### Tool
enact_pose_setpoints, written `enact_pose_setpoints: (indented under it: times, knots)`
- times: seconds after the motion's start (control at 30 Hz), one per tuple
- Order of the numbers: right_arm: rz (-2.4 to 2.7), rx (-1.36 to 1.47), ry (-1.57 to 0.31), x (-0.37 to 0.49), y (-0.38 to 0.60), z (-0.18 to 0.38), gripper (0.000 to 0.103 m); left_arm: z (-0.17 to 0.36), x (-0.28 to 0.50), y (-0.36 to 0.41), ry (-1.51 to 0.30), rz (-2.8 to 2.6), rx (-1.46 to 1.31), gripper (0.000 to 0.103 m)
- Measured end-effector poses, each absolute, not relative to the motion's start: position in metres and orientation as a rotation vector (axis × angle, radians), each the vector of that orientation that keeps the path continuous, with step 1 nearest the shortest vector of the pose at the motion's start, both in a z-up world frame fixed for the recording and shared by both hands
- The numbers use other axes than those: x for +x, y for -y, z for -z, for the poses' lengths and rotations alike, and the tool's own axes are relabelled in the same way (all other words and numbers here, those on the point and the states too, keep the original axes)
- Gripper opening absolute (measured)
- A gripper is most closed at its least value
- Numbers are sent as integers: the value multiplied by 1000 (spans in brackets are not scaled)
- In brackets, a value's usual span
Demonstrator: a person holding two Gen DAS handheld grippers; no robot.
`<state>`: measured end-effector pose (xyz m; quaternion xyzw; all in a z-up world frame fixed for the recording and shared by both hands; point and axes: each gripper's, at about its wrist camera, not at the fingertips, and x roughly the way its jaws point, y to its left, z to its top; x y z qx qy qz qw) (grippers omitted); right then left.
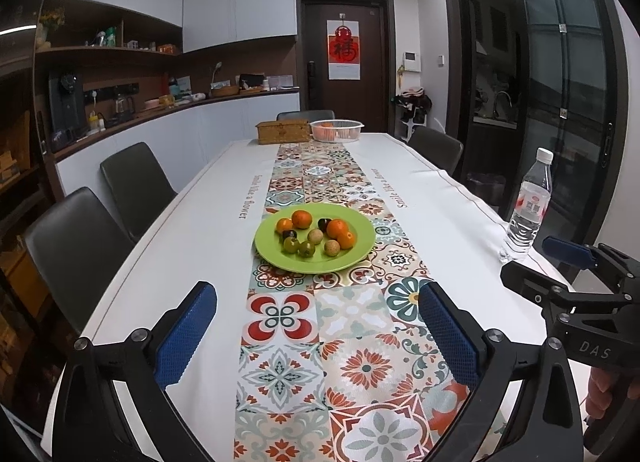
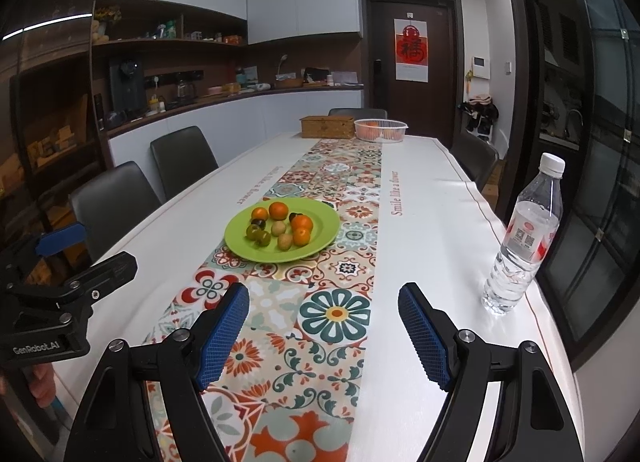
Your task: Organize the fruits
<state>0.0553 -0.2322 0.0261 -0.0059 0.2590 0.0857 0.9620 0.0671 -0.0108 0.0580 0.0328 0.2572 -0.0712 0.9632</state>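
fruit plate (image 1: pixel 316 262) ahead, apart | left tongs (image 1: pixel 318 338) spread | right tongs (image 2: pixel 324 336) spread, empty

Left gripper (image 1: pixel 318 336): jaws spread wide, nothing between them, over the table runner (image 1: pixel 344 342).
Right gripper (image 2: pixel 324 336): jaws apart, nothing between them, beside the left gripper on its right.
Plate (image 1: pixel 360 252): ahead of both pairs of jaws, on the runner, well apart from the fingertips.
Fruits (image 1: pixel 316 236): clustered on the plate, several touching.
Water bottle (image 2: pixel 524 238): upright on the table (image 2: pixel 440 229), ahead and right of the right jaws, near the table edge.
Basket (image 1: pixel 337 129): far end of the table, beyond the plate, holding fruit.
Box (image 1: pixel 283 132): just left of the basket.
Chairs (image 1: pixel 136 185): along the table's left side, left of the left jaws.
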Motion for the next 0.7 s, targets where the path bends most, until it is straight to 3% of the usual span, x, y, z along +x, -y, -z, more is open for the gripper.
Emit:
enact_pose_setpoints:
  times: [0.7]
  knots:
    - [-173,-12,-523,51,231,-24,78,-64,54,11,-491,120,90,103]
